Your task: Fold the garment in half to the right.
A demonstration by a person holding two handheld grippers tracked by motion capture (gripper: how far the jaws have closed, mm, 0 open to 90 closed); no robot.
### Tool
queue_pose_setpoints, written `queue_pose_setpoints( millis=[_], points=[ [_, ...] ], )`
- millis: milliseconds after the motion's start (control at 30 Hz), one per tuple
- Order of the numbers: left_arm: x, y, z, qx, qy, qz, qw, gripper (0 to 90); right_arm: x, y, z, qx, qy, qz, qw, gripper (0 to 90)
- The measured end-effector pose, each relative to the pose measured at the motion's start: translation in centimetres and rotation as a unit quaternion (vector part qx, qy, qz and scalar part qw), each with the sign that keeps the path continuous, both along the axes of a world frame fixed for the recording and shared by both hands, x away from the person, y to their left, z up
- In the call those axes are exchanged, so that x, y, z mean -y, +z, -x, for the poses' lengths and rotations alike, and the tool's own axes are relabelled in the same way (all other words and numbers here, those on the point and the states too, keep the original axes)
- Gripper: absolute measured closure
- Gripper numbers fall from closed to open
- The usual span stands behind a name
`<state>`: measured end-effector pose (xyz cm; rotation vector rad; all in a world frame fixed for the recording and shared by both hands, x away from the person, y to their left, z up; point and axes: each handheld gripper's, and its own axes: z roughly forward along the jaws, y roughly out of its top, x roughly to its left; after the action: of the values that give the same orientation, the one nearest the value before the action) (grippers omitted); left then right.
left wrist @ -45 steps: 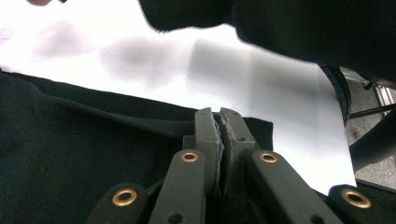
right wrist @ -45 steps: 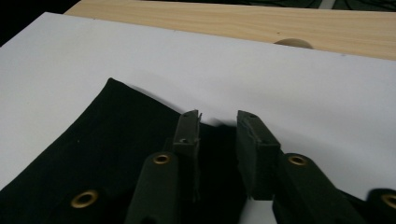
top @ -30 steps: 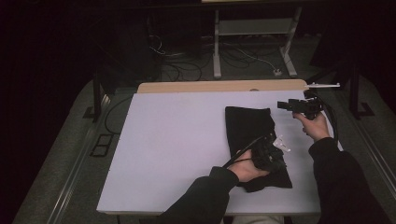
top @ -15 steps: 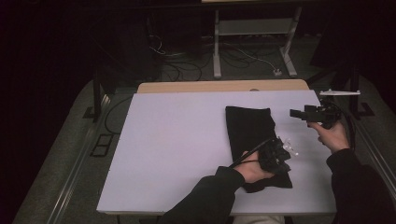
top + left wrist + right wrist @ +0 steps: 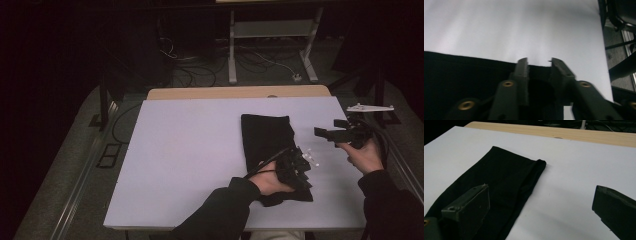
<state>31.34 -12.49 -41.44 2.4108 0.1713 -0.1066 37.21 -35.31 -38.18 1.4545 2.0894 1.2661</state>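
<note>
On the white table (image 5: pixel 190 165), the folded black cloth (image 5: pixel 267 137) lies right of the middle, running from the near edge toward the far side. The left gripper (image 5: pixel 299 167) rests at the cloth's near end, by its right edge; its jaws have just been opening and now stand slightly parted over the cloth's hem without pinching it. Farther back, the right gripper (image 5: pixel 327 133) hangs just right of the cloth, jaws having just spread wide, nothing between them.

Overhead and close jaw-level views share the cloth (image 5: pixel 267 137).
</note>
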Motion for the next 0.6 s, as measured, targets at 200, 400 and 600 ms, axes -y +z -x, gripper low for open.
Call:
queue_pose_setpoints(
  millis=[200, 400, 600],
  points=[
    [-1.2, 1.1, -0.5, -0.003, 0.021, 0.022, 0.9995, 47.0, 0.1, -0.3, 0.7, -0.002, 0.0, 0.004, 1.0, 0.0],
    [-2.5, 1.7, -1.0, -0.011, 0.028, 0.04, 0.9988, 36.7, 0.7, -1.2, 1.4, -0.01, -0.002, -0.001, 1.0, 0.0],
    [-3.5, 1.9, -1.3, -0.019, 0.028, 0.049, 0.9982, 21.2, 1.2, -1.5, 2.3, -0.006, -0.001, -0.011, 0.9999, 0.0]
  ],
)
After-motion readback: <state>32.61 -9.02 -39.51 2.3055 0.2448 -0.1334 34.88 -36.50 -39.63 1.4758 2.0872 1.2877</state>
